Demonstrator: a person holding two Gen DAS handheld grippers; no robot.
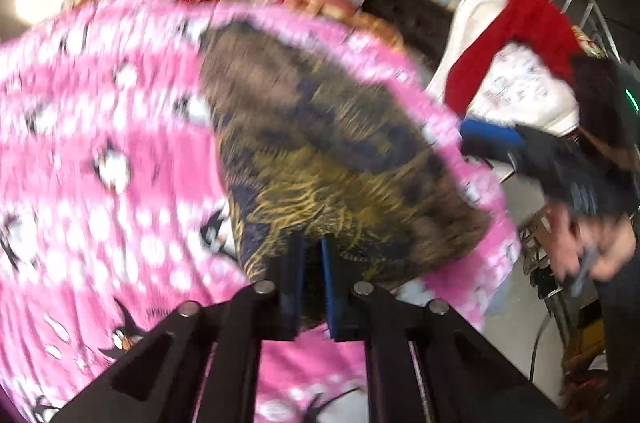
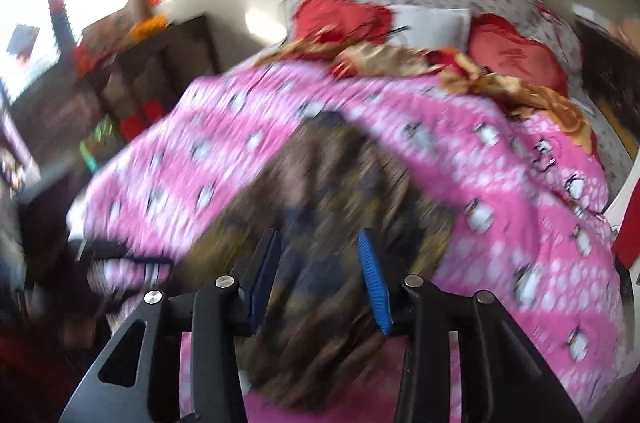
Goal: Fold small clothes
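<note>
Mid-fold on the brown patterned garment

We see the brown patterned garment (image 1: pixel 320 159) lying on the pink bedspread (image 1: pixel 100 143), folding unfinished; left tool (image 1: pixel 313 255) pinched together at the garment's six o'clock edge, right tool (image 2: pixel 318 263) apart, empty.

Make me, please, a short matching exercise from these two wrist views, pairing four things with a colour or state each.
Things:
1. Blanket
2. Garment
3. Left claw
4. Right claw

Colours or states:
a. jaws standing apart
b. brown with gold and dark blue pattern
c. jaws nearly together
d. pink with white dots and penguins

Pairs: 1-d, 2-b, 3-c, 4-a
</note>
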